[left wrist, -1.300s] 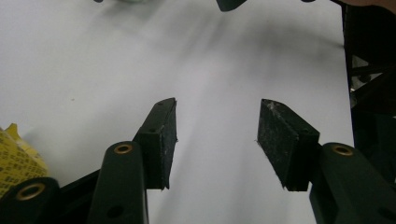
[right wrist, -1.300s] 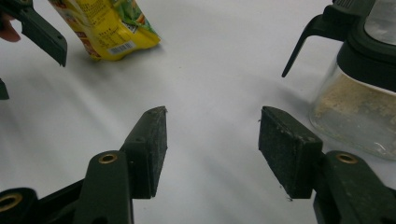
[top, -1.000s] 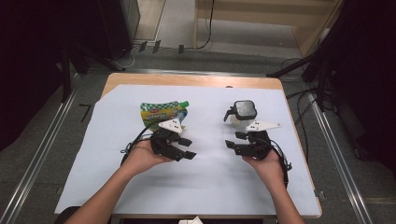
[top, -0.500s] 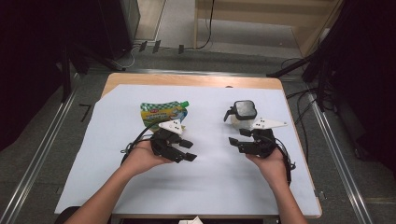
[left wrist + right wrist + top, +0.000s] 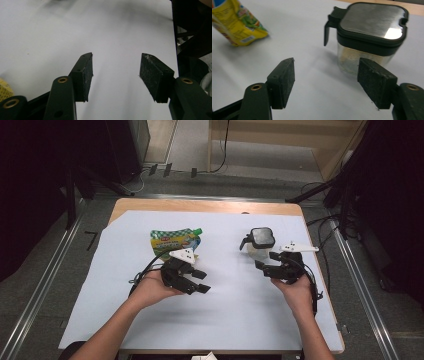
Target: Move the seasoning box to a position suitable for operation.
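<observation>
Nothing gripped yet. Right gripper (image 5: 265,260) wide open, empty, just short of jar (image 5: 368,37), lid shut, upright on white sheet (image 5: 240,310). Left gripper (image 5: 200,281) wide open, empty, near pouch (image 5: 175,240). All handling left.

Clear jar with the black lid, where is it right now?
High view: the clear jar stands on the white sheet at the table's right, just beyond the right hand-held gripper, with the green pouch to its left.

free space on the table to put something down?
Bare sheet between the left gripper and right gripper, and along the near edge beside both forearms. Crowded at the pouch and the jar, just ahead of the grippers.
</observation>
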### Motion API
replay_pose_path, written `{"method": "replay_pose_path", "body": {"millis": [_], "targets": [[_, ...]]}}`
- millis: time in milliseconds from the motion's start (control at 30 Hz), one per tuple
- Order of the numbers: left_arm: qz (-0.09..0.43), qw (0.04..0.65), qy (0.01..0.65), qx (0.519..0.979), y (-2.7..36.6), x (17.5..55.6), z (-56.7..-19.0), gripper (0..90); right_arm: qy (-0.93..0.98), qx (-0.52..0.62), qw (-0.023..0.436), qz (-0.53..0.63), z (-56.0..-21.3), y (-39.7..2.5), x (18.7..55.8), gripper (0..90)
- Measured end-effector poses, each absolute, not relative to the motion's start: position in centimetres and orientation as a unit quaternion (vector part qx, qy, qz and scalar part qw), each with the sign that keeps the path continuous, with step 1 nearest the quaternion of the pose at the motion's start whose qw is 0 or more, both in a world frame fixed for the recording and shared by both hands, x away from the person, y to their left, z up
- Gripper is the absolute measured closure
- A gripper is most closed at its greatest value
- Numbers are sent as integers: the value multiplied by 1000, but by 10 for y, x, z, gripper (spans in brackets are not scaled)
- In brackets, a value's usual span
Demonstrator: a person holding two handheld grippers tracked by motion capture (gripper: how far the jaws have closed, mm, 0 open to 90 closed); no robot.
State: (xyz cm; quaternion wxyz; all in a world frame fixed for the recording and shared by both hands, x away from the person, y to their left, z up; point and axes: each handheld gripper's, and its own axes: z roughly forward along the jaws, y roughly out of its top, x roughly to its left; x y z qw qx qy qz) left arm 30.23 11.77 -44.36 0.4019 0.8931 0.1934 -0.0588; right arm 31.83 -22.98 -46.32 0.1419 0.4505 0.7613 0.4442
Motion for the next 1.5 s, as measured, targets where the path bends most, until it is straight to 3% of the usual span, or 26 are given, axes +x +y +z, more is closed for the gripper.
{"method": "replay_pose_path", "body": {"millis": [333,1500], "targets": [[-62,407,194,890,117,299,-444,456,743,500,143,421,-479,-236,341,158],[-45,400,223,888,133,286,-453,456,700,534,211,424,-520,-203,402,64]]}}
